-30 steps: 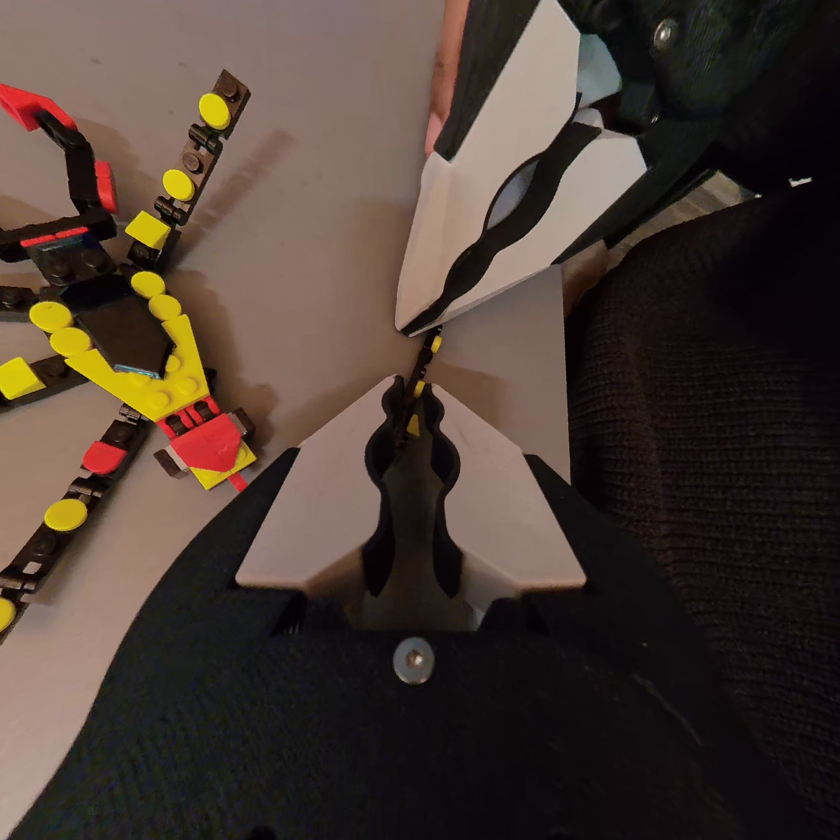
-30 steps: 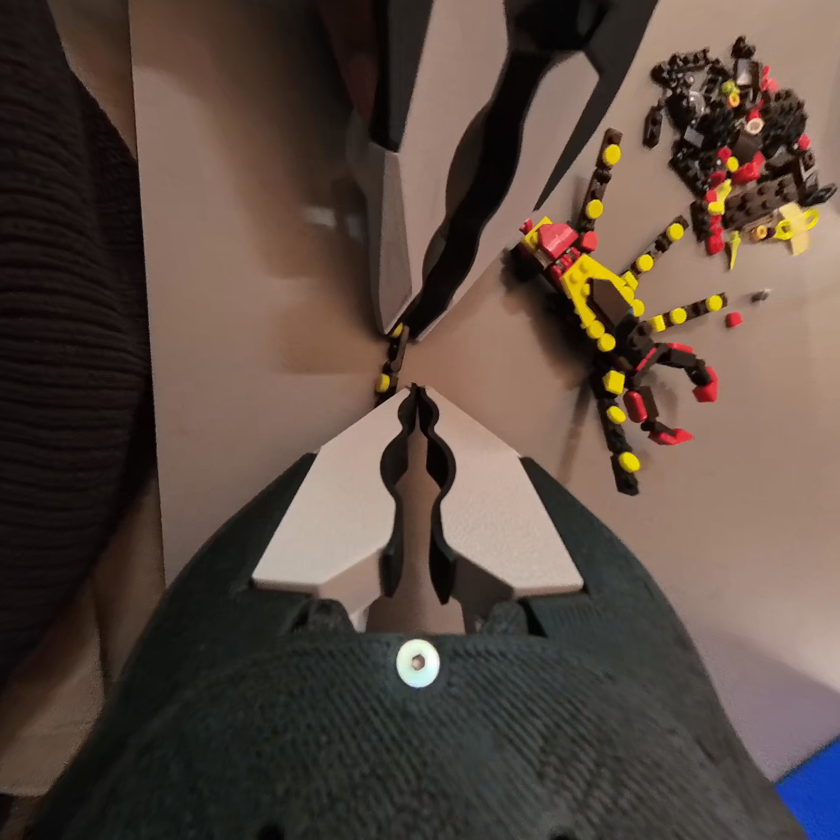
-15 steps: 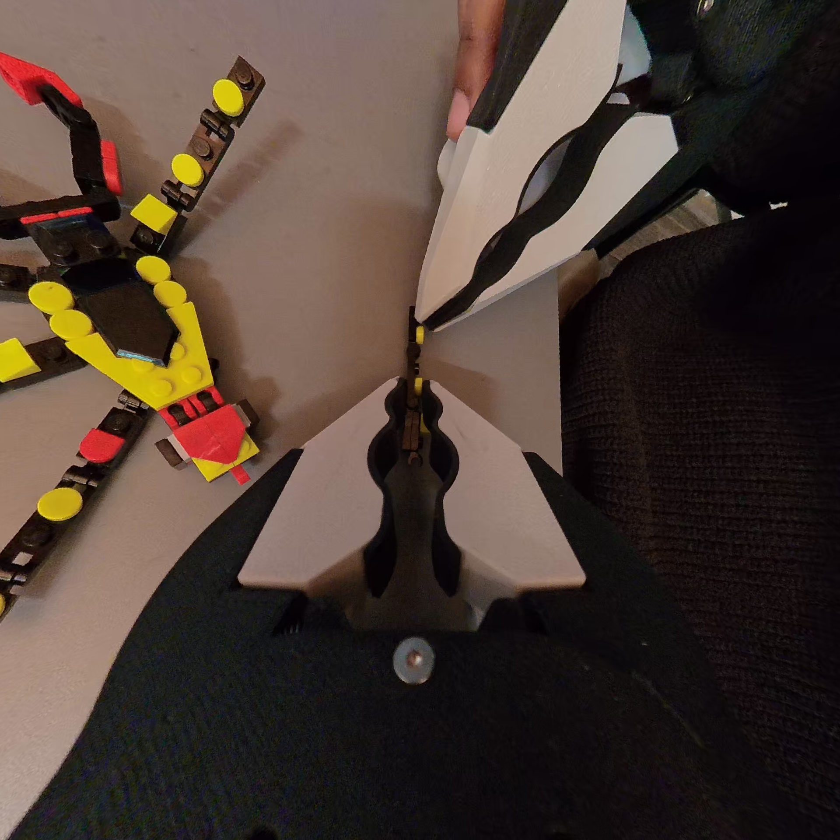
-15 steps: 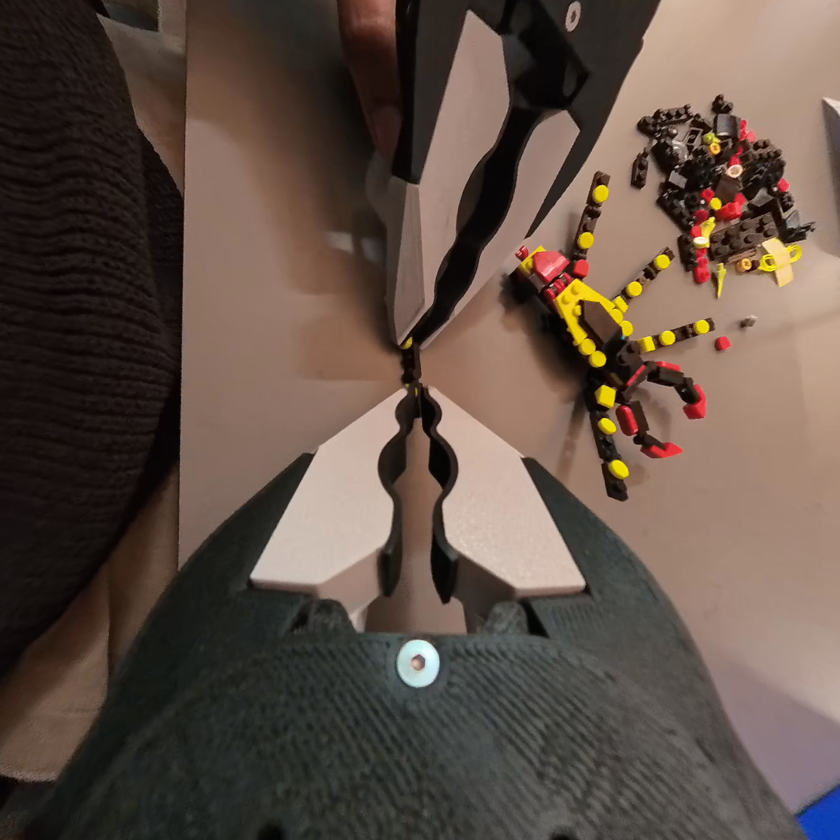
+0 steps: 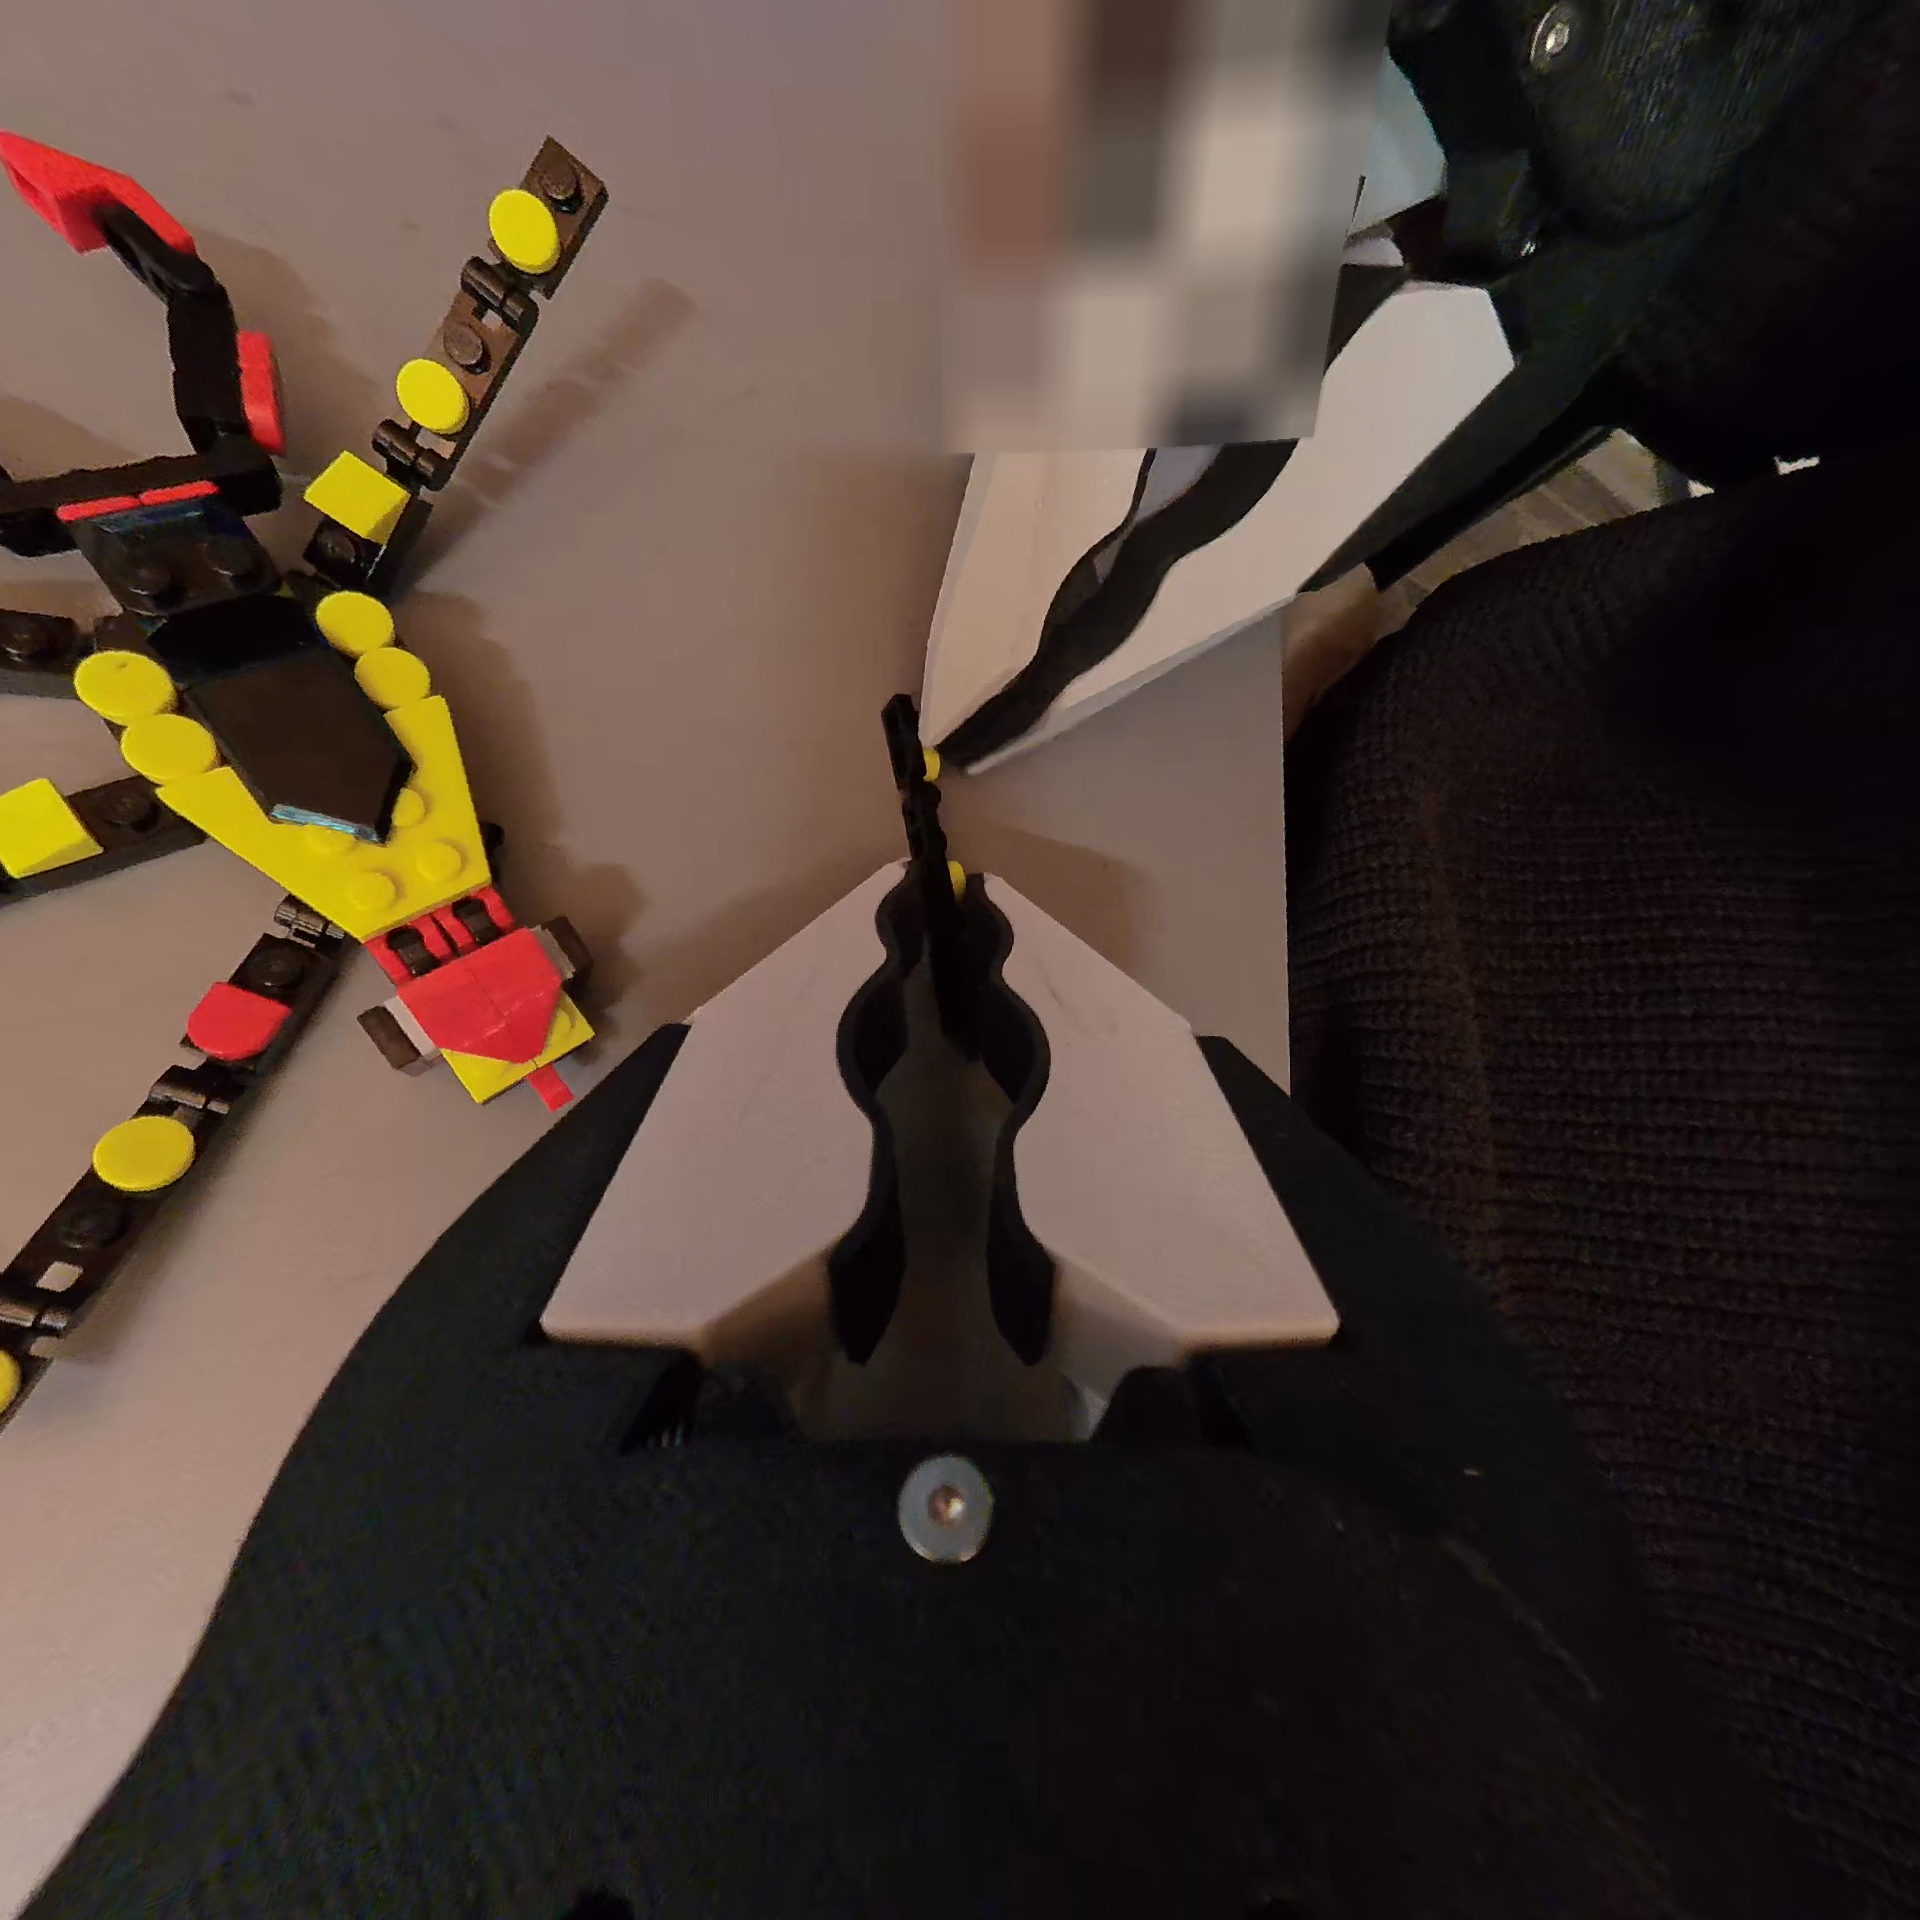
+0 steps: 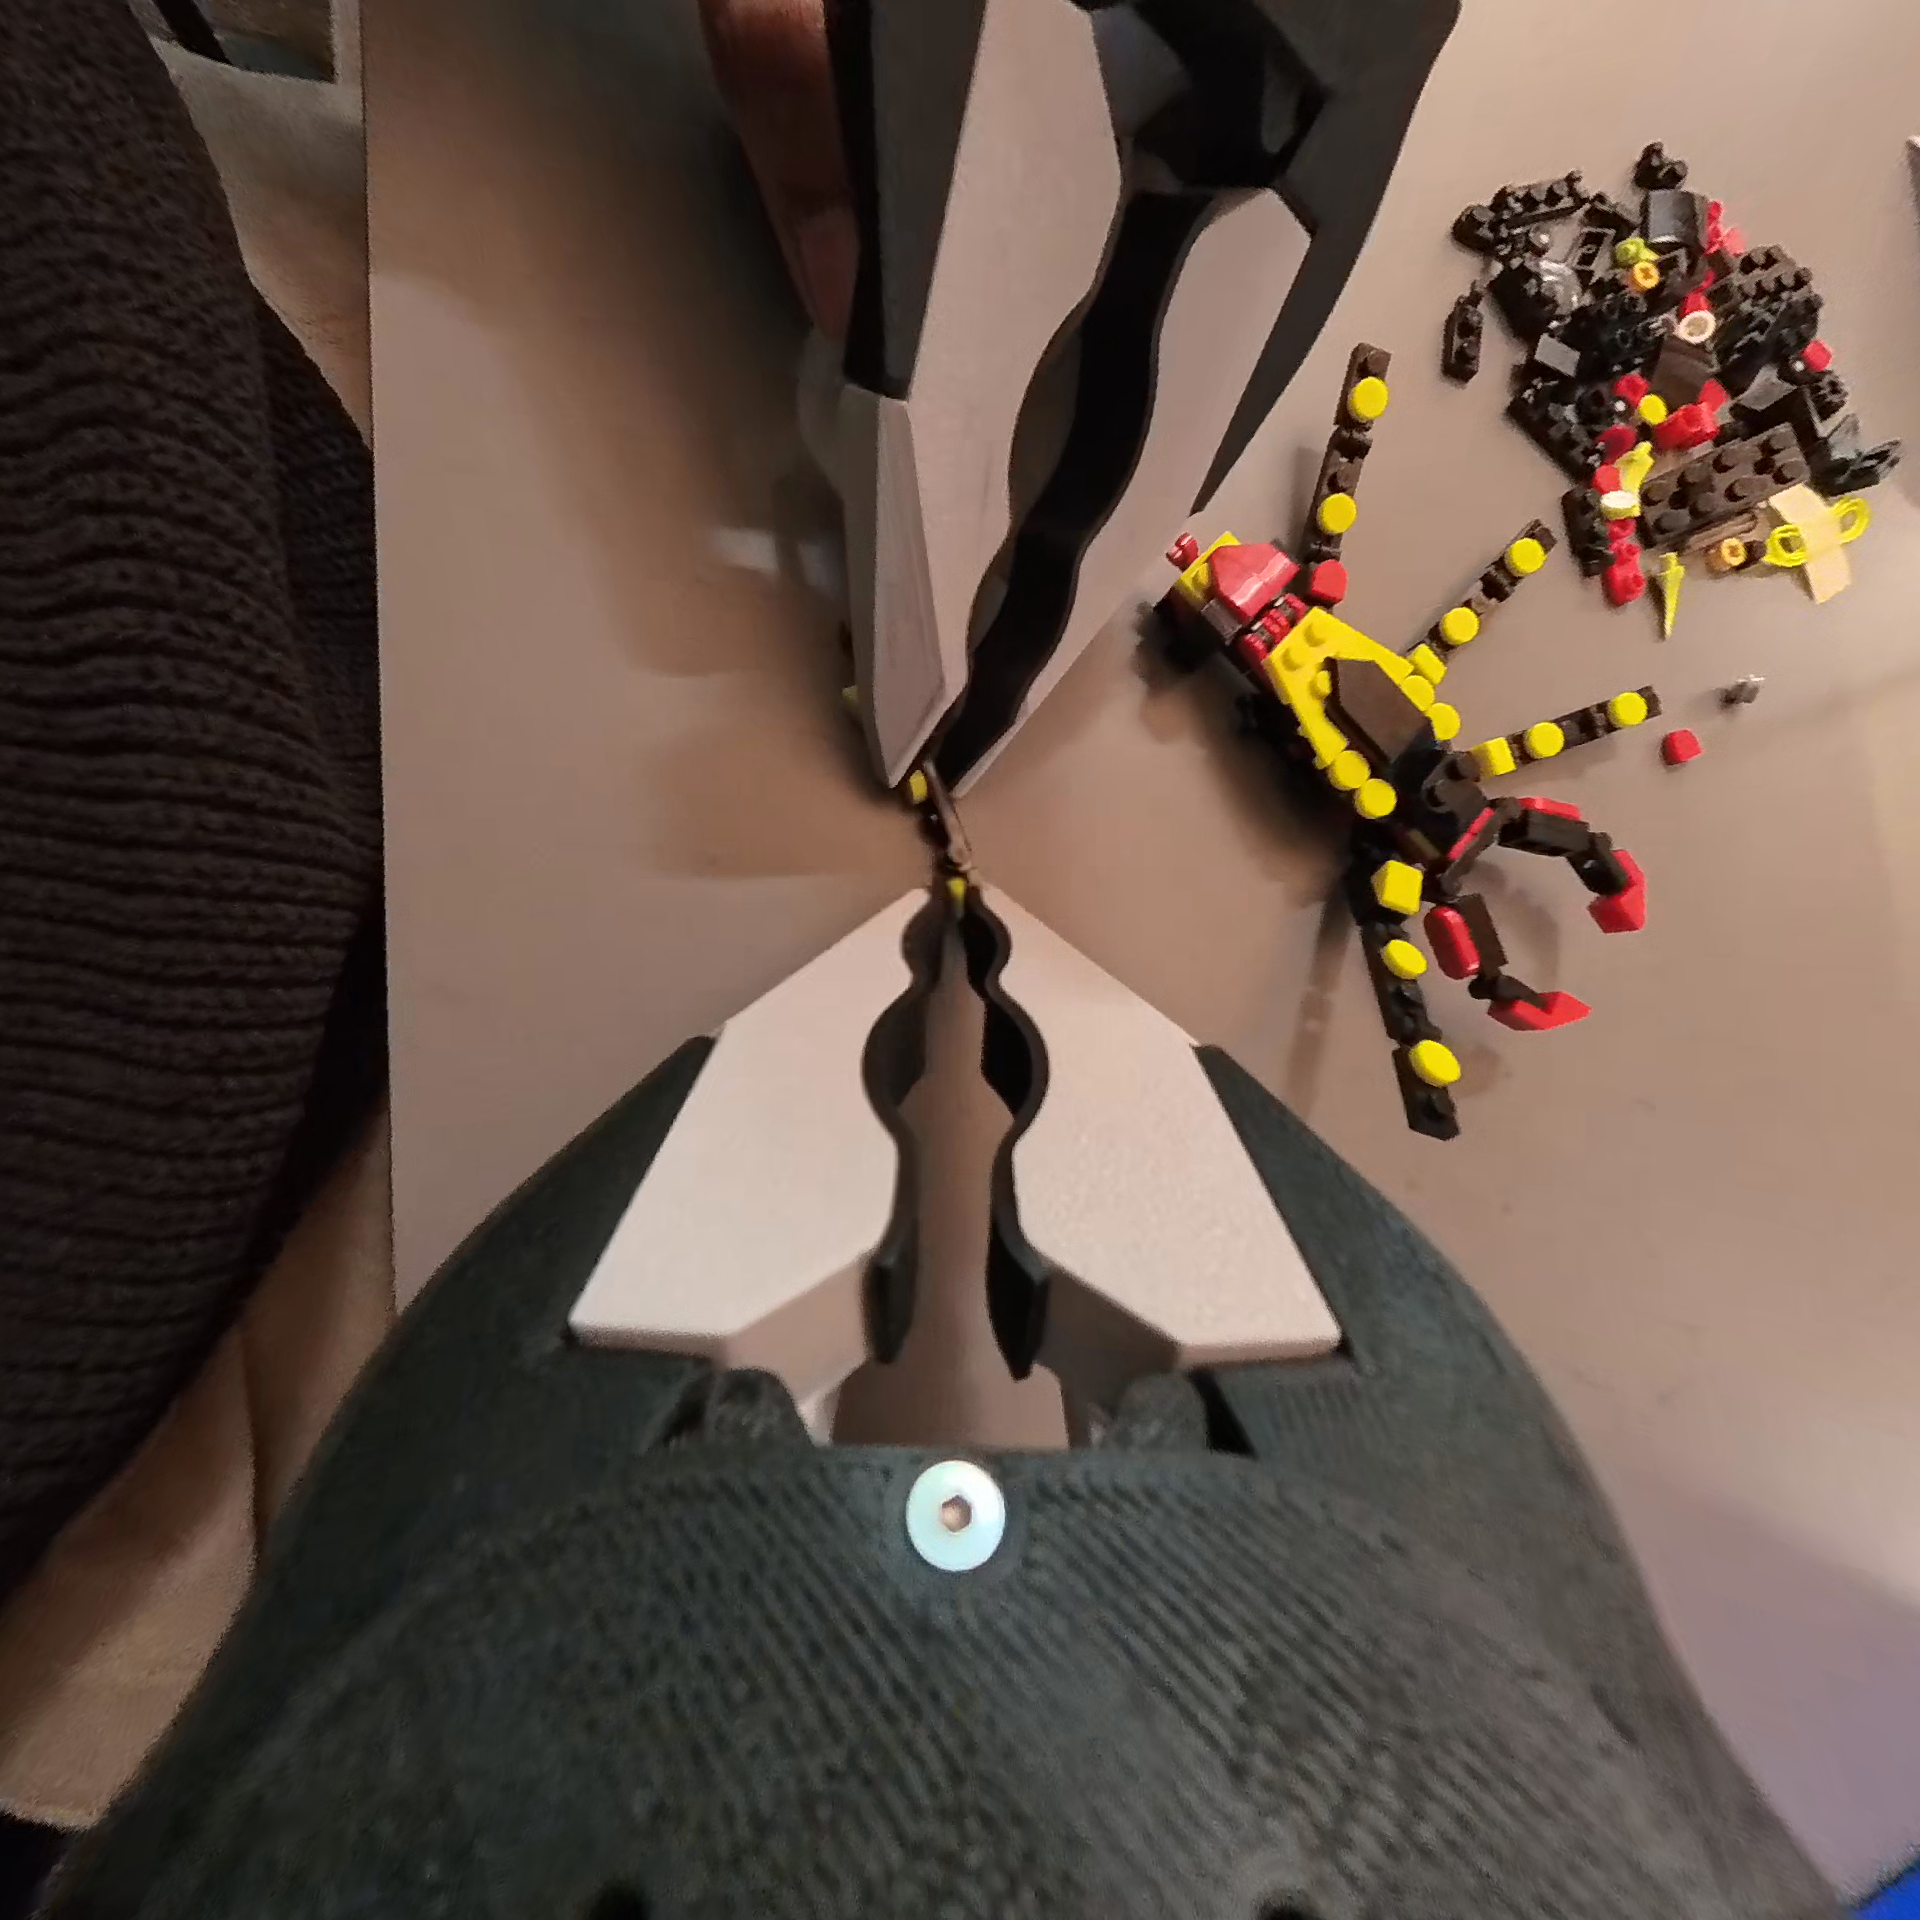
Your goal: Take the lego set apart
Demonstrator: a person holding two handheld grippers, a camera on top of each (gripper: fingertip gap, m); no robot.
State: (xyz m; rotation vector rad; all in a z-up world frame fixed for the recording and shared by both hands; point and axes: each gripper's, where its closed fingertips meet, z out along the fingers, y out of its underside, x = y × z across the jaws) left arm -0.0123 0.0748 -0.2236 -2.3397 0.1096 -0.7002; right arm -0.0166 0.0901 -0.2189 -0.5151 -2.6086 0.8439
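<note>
Leg strip: a thin black strip with small yellow round studs, seen edge-on, held above the table between the tips of both grippers; in the right wrist view it shows as a short jointed piece.
Left gripper: the left gripper has its jaws closed onto one end of the strip, whose black end runs back between its white fingers; in the right wrist view it comes down from the top.
Right gripper: the right gripper is pinched tight on the other end of the strip, only a yellow stud showing at its tips; in the left wrist view it reaches in from the upper right, partly under a blurred patch.
Lego model: a yellow, black and red creature lies flat on the table, left of the left gripper, with several studded legs spread out and red-tipped claws; in the right wrist view it sits to the right of the grippers.
Loose pieces: a small pile of mostly black and red bricks lies beyond the model, with a single red piece apart from it.
Table: plain grey surface.
Person: a dark knitted sleeve or garment just beside the table edge.
</note>
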